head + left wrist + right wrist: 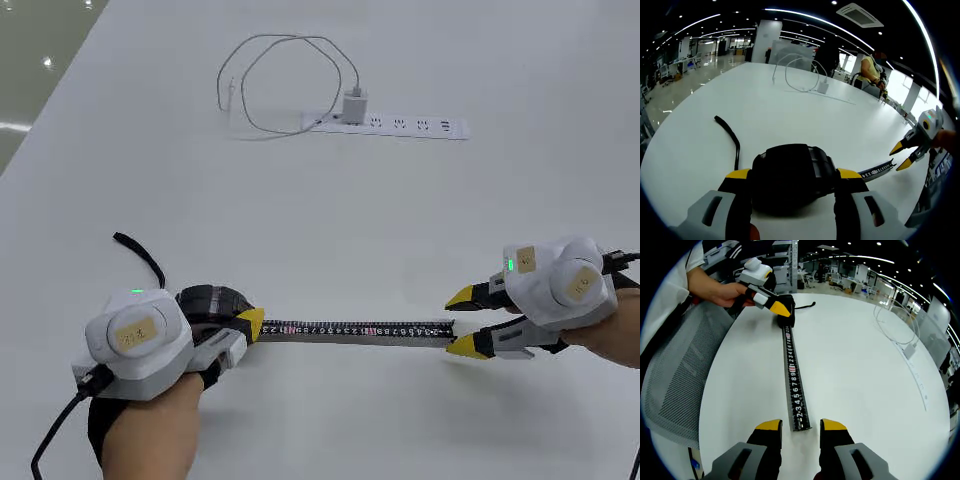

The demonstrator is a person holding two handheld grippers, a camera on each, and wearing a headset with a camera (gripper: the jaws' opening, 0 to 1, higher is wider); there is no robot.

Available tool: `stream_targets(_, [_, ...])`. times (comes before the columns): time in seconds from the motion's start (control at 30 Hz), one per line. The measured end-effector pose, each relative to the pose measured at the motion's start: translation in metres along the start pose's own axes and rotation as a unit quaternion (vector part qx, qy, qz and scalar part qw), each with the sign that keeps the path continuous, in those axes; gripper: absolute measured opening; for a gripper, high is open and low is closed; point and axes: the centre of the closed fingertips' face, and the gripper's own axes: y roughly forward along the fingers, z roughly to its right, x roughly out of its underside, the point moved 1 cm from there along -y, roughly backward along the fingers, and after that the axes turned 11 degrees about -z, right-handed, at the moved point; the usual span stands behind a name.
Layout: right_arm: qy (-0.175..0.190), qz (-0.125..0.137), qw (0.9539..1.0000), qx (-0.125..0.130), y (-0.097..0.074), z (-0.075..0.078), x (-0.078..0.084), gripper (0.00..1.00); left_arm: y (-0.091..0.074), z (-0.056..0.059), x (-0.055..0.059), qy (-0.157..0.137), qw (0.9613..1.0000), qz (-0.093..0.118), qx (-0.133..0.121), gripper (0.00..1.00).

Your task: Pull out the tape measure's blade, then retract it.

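Note:
The black tape measure case [210, 303] sits on the white table [350, 230] at the lower left, and my left gripper [225, 315] is shut on it. In the left gripper view the case [792, 172] sits between the yellow-tipped jaws. The blade [355, 331] lies pulled out flat to the right, numbers up. Its end lies between the open jaws of my right gripper [463, 322], with a gap on both sides. In the right gripper view the blade [792, 375] runs from my right gripper [801, 426] up to the case [787, 307].
A black wrist strap [140, 257] trails from the case toward the left. A white power strip [405, 126] with a plugged charger [355, 105] and looped cable [285, 85] lies at the far side. A mesh chair [685, 365] stands by the table edge.

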Motion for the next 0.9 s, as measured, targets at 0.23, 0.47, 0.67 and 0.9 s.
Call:
stream_targets(0.23, [-0.007, -0.012, 0.9999, -0.010, 0.005, -0.002, 0.004, 0.22, 0.000, 0.000, 0.000, 0.000, 1.0000, 0.000, 0.001, 0.62])
stream_targets(0.47, [-0.010, -0.019, 0.9996, -0.016, 0.010, 0.000, 0.005, 0.18, 0.000, 0.000, 0.000, 0.000, 1.0000, 0.000, 0.000, 0.63])
stream_targets(0.67, [-0.013, -0.023, 0.9994, -0.020, 0.012, 0.001, 0.007, 0.15, 0.000, 0.000, 0.000, -0.001, 1.0000, -0.002, -0.001, 0.63])
stream_targets(0.9, [-0.016, -0.027, 0.9994, -0.017, 0.014, 0.003, 0.009, 0.12, 0.001, -0.001, 0.001, -0.002, 1.0000, -0.004, -0.003, 0.63])
